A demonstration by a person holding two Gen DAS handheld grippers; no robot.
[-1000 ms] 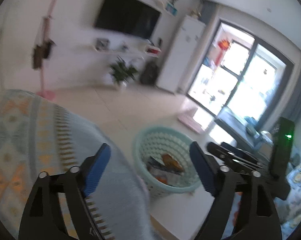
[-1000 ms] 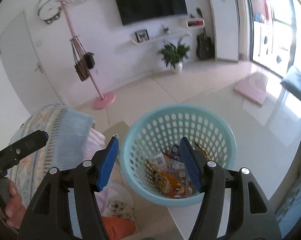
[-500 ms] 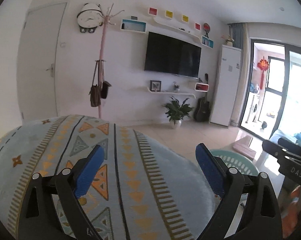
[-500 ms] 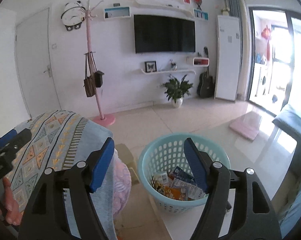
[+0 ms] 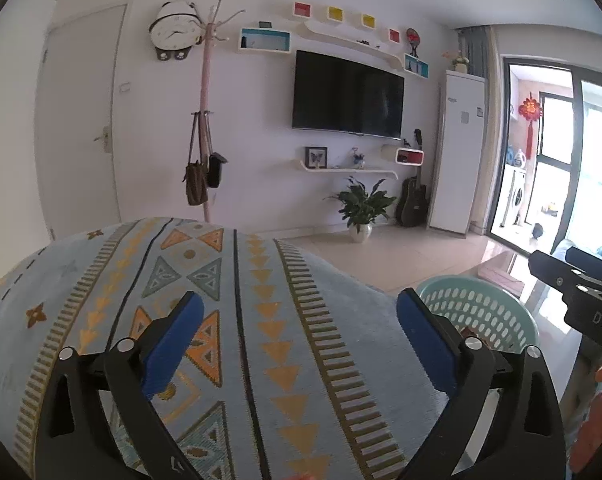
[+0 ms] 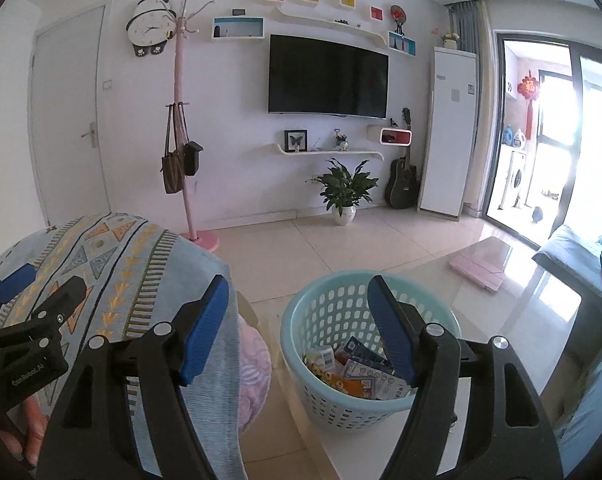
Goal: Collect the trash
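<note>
Standing open, both jaws empty; patterned blanket (image 5: pixel 229 320) beside trash basket (image 6: pixel 333 412) on tiled floor (image 6: pixel 341 248).

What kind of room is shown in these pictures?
Most likely the living room of a home. A black flat-screen television hangs on the white wall, a pink coat stand holds brown bags, and a dark acoustic guitar leans beside a green potted plant.

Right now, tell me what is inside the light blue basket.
The light blue basket holds a heap of printed wrappers and packets, some orange, some blue and white. Its wall and the right tool's finger cover the rest of the pile and the bottom.
</note>
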